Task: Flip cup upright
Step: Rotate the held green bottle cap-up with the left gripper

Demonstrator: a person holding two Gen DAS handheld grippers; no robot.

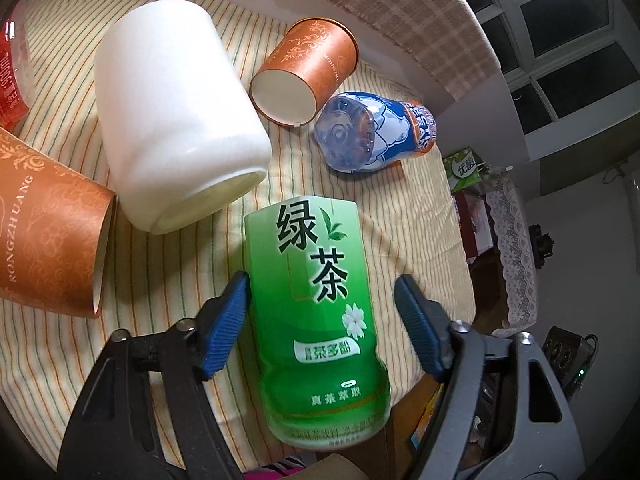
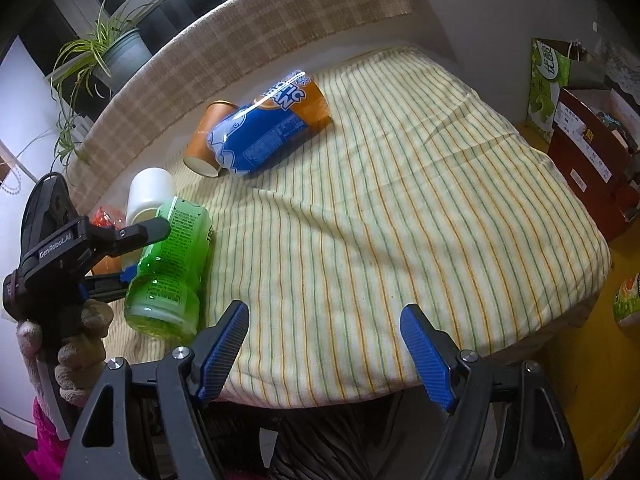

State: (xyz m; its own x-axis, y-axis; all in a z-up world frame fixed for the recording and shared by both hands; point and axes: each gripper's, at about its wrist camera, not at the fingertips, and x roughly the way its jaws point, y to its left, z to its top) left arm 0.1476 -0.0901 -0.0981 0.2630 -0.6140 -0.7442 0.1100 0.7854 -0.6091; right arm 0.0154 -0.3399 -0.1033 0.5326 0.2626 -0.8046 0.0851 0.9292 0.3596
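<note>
Target looks like the green cup (image 1: 316, 320), a thin clear-plastic tea container with a printed green label, lying on its side near the front edge of the counter (image 2: 576, 304), just beside the white cup (image 1: 176, 112). Your left claw (image 1: 320, 280) is spread around it: one pad touches or nearly touches the label, the other stands clear with a gap, so nothing is clamped yet. Your right claw (image 2: 324, 308) is also spread wide, carrying nothing, hovering over bare cloth near the front edge. Expect the green cup to be very light and probably empty, with soft walls that dent under a hard squeeze and a glossy label that can slip on the pads. Take it across the straight middle of the body, not the ribbed rounded end, and close gently. It can roll on its side, so square up before closing. The surface is a yellow striped cloth (image 2: 400, 220), soft and wrinkled, so an upright cup may stand wobbly; pick a flat patch. Also tipped over are two orange paper cups (image 1: 304, 72) (image 1: 48, 232), a blue-labelled plastic cup (image 1: 376, 132) and something red (image 1: 12, 72) at the far left. Behind runs a plaid cover (image 2: 240, 40), with a potted plant (image 2: 116, 52), dark windows (image 1: 560, 20) and cartons (image 2: 588, 152) at the side.
</note>
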